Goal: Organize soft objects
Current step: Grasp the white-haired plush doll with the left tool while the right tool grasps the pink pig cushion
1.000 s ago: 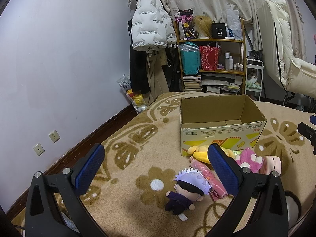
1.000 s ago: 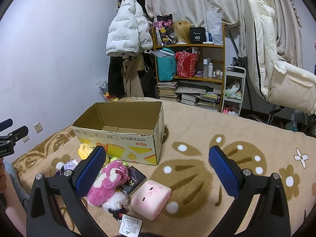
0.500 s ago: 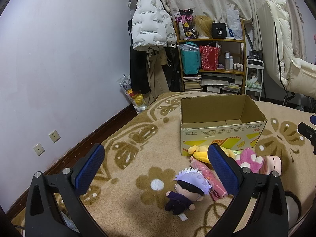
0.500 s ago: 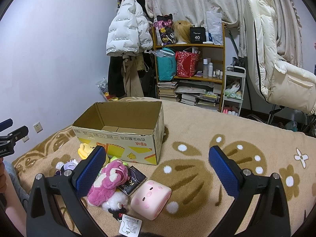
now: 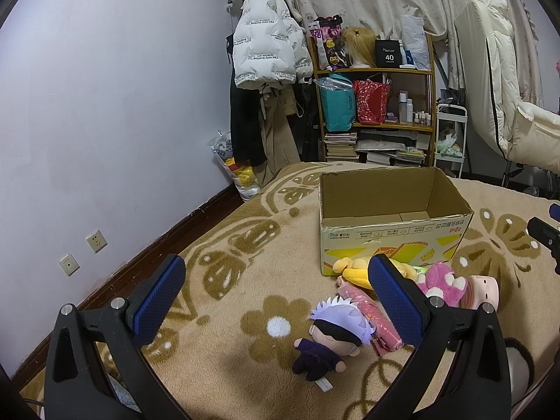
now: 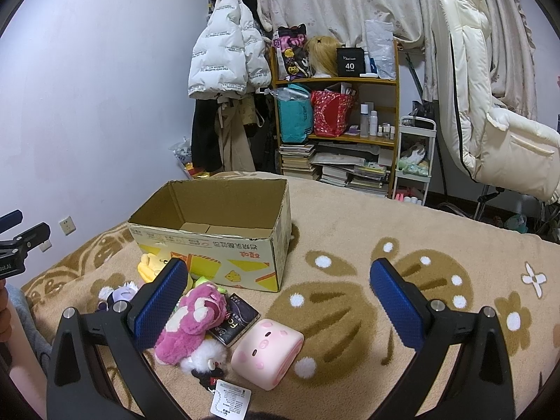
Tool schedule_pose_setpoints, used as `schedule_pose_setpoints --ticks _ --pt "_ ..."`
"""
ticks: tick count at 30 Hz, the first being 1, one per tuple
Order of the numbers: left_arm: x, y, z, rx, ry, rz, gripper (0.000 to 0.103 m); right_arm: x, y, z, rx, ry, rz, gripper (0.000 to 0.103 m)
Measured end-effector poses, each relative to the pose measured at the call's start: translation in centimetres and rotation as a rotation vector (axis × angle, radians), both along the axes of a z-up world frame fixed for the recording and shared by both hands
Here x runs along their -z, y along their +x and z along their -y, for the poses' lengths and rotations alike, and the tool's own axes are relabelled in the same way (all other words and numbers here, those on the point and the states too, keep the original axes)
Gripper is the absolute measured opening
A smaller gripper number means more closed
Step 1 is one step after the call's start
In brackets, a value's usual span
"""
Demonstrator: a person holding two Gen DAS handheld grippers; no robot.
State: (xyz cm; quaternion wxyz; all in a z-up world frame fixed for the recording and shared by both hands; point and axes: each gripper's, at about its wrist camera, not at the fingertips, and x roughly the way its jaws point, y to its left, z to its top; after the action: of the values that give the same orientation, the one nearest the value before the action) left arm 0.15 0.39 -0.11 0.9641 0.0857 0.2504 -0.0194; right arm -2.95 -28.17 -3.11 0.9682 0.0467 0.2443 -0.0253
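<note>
Cardboard box (image 5: 392, 217) stands open and empty on the patterned blanket (image 5: 227, 280), apparently the collection point. Plush toys lie heaped against its front: pink bear (image 6: 194, 318), pig cushion (image 6: 267, 351), white-haired doll (image 5: 332, 332). Left gripper (image 5: 276, 301) and right gripper (image 6: 276, 301) hover above, jaws spread wide, holding nothing.

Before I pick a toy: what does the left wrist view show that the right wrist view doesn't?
Only the left shows the whole white-haired doll and the pink packet. Only the right shows the black packet, the white plush and a paper tag. Both show the empty box, pink plush, pig pillow and yellow plush.
</note>
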Motion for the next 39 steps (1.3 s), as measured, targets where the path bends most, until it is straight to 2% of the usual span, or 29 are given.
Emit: schedule_pose_setpoints --ticks 7,12,21,31,39 --pt "0.3 0.0 0.0 0.000 0.004 -0.007 0.103 -0.2 0.1 0.2 -0.003 -0.002 -0.001 0.103" --pt "0.8 0.6 0.3 -0.013 0.024 -0.047 0.103 0.3 0.2 -0.5 -0.006 -0.009 -0.020 0.103" --pt "2.6 3.1 0.8 -0.015 0.053 -0.184 0.103 1.1 1.7 0.0 0.018 -0.007 -0.119 0.103" --pt "5.6 6.3 1.5 -0.003 0.067 -0.357 0.103 4.2 4.7 1.0 0.023 0.047 -0.278 0.103" --pt "8.5 8.3 2.3 0.033 0.062 -0.488 0.103 6.5 6.7 1.1 0.008 0.075 -0.362 0.103"
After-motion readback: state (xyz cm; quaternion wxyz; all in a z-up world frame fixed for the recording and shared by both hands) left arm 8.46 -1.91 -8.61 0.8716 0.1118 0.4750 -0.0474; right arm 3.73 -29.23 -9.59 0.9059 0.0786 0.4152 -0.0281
